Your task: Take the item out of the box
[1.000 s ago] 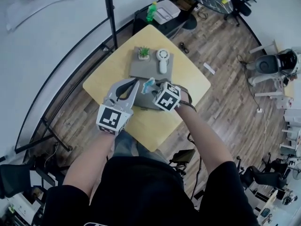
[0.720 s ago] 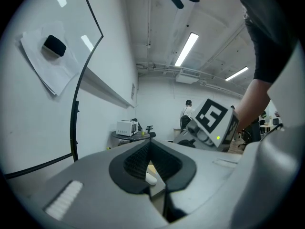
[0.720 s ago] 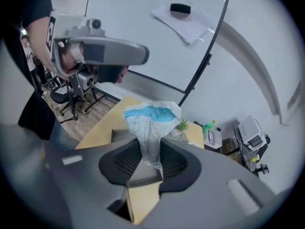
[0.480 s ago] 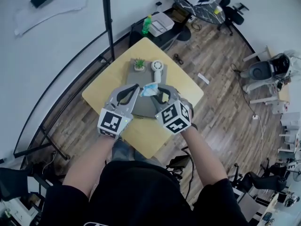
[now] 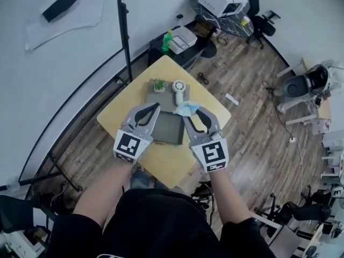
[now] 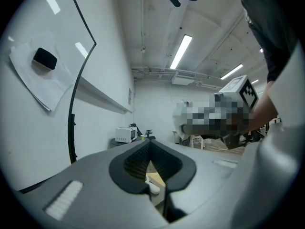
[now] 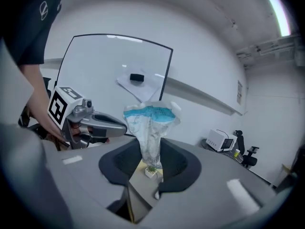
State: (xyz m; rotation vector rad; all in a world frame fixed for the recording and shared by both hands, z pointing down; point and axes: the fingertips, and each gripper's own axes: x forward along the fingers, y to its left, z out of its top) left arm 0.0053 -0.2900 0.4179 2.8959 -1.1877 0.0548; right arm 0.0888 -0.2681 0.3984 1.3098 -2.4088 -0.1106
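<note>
A dark grey open box (image 5: 167,128) lies on the yellow table (image 5: 123,104), between my two grippers. My right gripper (image 5: 188,115) is shut on a crumpled blue-and-white packet (image 5: 186,109), held in the air above the box's far right corner. In the right gripper view the packet (image 7: 150,128) sticks up from between the pads of that gripper (image 7: 151,147). My left gripper (image 5: 155,107) hovers over the box's left side. In its own view the left gripper (image 6: 149,146) has its tips touching and nothing between them.
Beyond the box a grey mat (image 5: 161,97) carries a small potted plant (image 5: 159,84) and a white handheld device (image 5: 179,88). A black pole (image 5: 122,31) stands left of the table. A green bottle (image 5: 167,40) and a white case sit on the floor behind.
My right gripper has drawn back towards the person and to the right, lifting the packet away from over the box. The left gripper has hardly moved.
</note>
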